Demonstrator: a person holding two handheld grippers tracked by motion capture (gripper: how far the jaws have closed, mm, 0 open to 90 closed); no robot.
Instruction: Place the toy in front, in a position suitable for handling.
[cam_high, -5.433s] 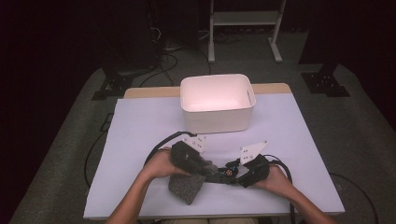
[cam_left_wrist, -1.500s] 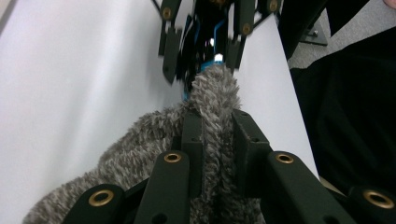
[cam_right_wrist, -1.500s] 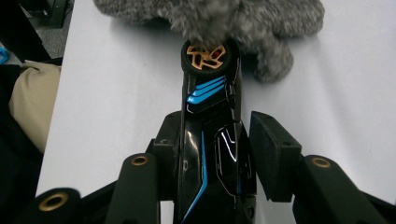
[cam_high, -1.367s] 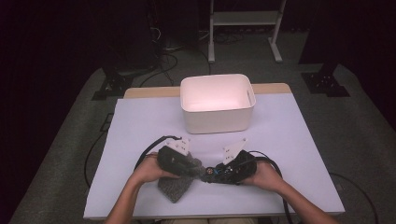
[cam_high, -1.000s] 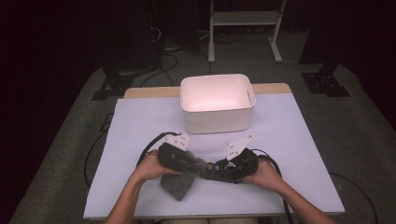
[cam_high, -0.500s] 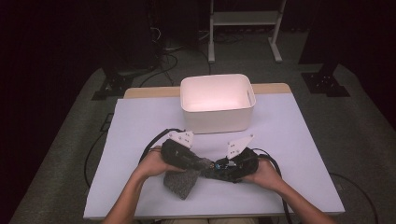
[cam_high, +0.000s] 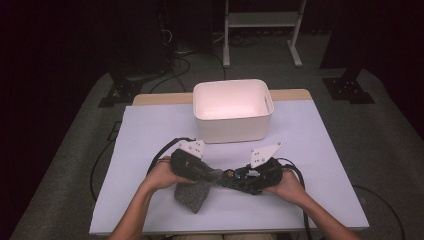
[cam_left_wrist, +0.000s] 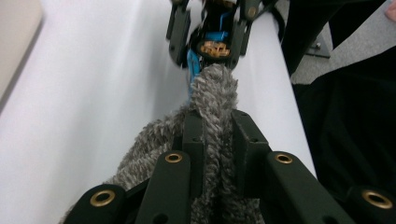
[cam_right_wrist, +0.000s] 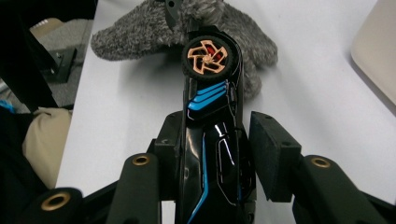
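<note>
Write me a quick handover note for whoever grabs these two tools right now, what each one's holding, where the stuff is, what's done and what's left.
Left tool: shut on the grey fuzzy cloth, a fold pinched between its jaws.
Right tool: the black and blue toy car sits between its jaws, one jaw showing a gap, so the grip can't be confirmed.
Where: both meet over the near middle of the white table; the cloth is pressed against the car's end, the rest drooping onto the table. The white bin stands behind them.
Done: car and cloth picked up and brought together.
Left: probably finish wiping, then set both down.
</note>
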